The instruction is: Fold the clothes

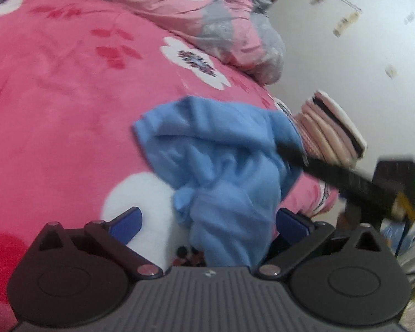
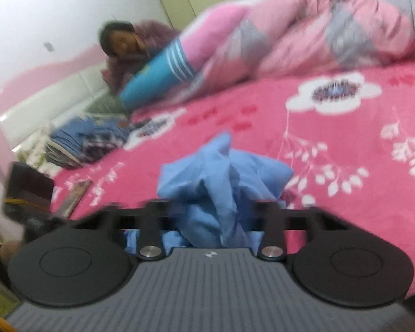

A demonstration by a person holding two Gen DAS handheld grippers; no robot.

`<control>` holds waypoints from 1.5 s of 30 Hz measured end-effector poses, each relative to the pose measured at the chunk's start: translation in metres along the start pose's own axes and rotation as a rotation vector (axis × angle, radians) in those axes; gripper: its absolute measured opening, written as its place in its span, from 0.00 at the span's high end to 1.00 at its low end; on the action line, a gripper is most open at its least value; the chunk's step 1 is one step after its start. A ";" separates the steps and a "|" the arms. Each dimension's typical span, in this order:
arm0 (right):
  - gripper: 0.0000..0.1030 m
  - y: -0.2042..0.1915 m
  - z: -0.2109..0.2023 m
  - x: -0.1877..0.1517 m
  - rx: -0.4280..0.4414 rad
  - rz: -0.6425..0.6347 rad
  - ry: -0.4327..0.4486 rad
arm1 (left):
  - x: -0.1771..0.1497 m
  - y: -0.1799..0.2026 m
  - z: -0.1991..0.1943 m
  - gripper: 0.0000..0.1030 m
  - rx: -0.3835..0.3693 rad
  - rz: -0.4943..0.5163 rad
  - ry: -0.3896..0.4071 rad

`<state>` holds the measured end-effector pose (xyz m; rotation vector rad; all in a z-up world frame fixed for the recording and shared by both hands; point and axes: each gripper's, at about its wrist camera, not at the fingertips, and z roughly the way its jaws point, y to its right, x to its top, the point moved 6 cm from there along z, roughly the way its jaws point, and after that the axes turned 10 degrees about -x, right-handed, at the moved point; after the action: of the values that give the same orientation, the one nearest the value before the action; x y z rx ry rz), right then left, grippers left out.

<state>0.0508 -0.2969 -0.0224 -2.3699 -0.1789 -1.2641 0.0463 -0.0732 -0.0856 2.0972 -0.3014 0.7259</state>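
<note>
A crumpled light-blue garment (image 1: 221,160) lies on the pink floral blanket (image 1: 69,88). The left gripper (image 1: 209,222) stands wide open, the cloth passing loosely between its blue pads (image 1: 126,227). The right gripper (image 2: 210,213) is pinched on a bunched fold of the garment.

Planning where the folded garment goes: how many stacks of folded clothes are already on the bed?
2. A pinkish stack sits at the bed edge beyond the blue garment; a blue and patterned stack lies near the white headboard. Others may be hidden behind the quilt.
</note>
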 end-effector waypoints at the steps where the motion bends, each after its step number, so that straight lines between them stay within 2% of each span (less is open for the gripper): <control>1: 0.89 -0.003 0.000 0.003 -0.006 0.009 0.010 | -0.001 0.003 0.004 0.15 0.005 0.022 -0.003; 2: 0.92 -0.007 -0.003 0.006 -0.012 0.014 0.027 | -0.002 0.007 0.008 0.20 0.011 0.043 -0.007; 3: 0.93 -0.010 -0.005 0.010 -0.017 0.014 0.048 | -0.002 0.010 0.012 0.30 0.016 0.065 -0.010; 4: 0.94 -0.013 -0.005 0.017 -0.021 0.010 0.074 | -0.002 0.011 0.016 0.44 0.024 0.077 -0.006; 5: 0.95 -0.015 -0.006 0.024 -0.024 0.006 0.099 | 0.000 0.010 0.018 0.53 0.030 0.074 0.004; 6: 0.96 -0.018 -0.007 0.032 -0.025 0.000 0.123 | 0.003 0.008 0.018 0.69 0.030 0.061 0.019; 8: 0.96 -0.022 -0.011 0.047 -0.042 -0.018 0.172 | 0.012 0.005 0.011 0.72 0.036 0.052 0.065; 11: 0.96 -0.023 -0.018 0.069 -0.074 -0.037 0.237 | 0.027 0.003 -0.013 0.77 0.121 0.121 0.140; 14: 0.96 -0.018 -0.029 0.090 -0.110 -0.044 0.303 | 0.046 -0.007 -0.044 0.80 0.238 0.180 0.203; 16: 0.96 -0.008 -0.035 0.103 -0.136 -0.027 0.340 | 0.059 -0.018 -0.064 0.88 0.318 0.195 0.242; 21: 0.96 0.022 -0.040 0.123 -0.181 0.047 0.403 | 0.088 -0.046 -0.114 0.90 0.530 0.221 0.327; 23: 0.96 0.037 -0.039 0.126 -0.206 0.077 0.414 | 0.093 -0.057 -0.129 0.90 0.583 0.195 0.342; 24: 0.96 0.043 -0.039 0.125 -0.214 0.098 0.410 | 0.093 -0.060 -0.135 0.90 0.586 0.176 0.347; 27: 0.96 0.061 -0.035 0.107 -0.226 0.162 0.359 | 0.085 -0.065 -0.142 0.90 0.560 0.131 0.334; 29: 0.96 0.073 -0.031 0.087 -0.257 0.183 0.305 | 0.079 -0.067 -0.140 0.83 0.530 0.113 0.309; 32: 0.96 0.095 -0.027 0.053 -0.313 0.229 0.211 | 0.078 -0.065 -0.128 0.52 0.439 0.085 0.290; 33: 0.95 0.103 -0.027 0.042 -0.338 0.248 0.179 | 0.080 -0.061 -0.122 0.35 0.402 0.082 0.286; 34: 0.93 0.112 -0.027 0.031 -0.370 0.274 0.145 | 0.084 -0.057 -0.114 0.23 0.371 0.088 0.284; 36: 0.88 0.129 -0.031 0.012 -0.418 0.347 0.085 | 0.094 -0.049 -0.099 0.12 0.326 0.110 0.282; 38: 0.82 0.139 -0.042 0.002 -0.439 0.411 0.079 | 0.103 -0.046 -0.082 0.09 0.306 0.128 0.272; 39: 0.75 0.139 -0.049 0.001 -0.448 0.421 0.102 | 0.107 -0.044 -0.074 0.08 0.301 0.135 0.265; 42: 0.59 0.131 -0.072 0.011 -0.483 0.360 0.199 | 0.115 -0.049 -0.048 0.06 0.293 0.132 0.230; 44: 0.58 0.114 -0.078 0.023 -0.457 0.276 0.248 | 0.113 -0.057 -0.034 0.10 0.291 0.097 0.197; 45: 0.55 0.103 -0.077 0.030 -0.426 0.226 0.265 | 0.109 -0.060 -0.030 0.17 0.286 0.081 0.185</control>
<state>0.0421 -0.4255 0.0054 -2.4335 0.4712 -1.6062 0.1496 -0.0080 -0.0464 2.2735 -0.1894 1.0555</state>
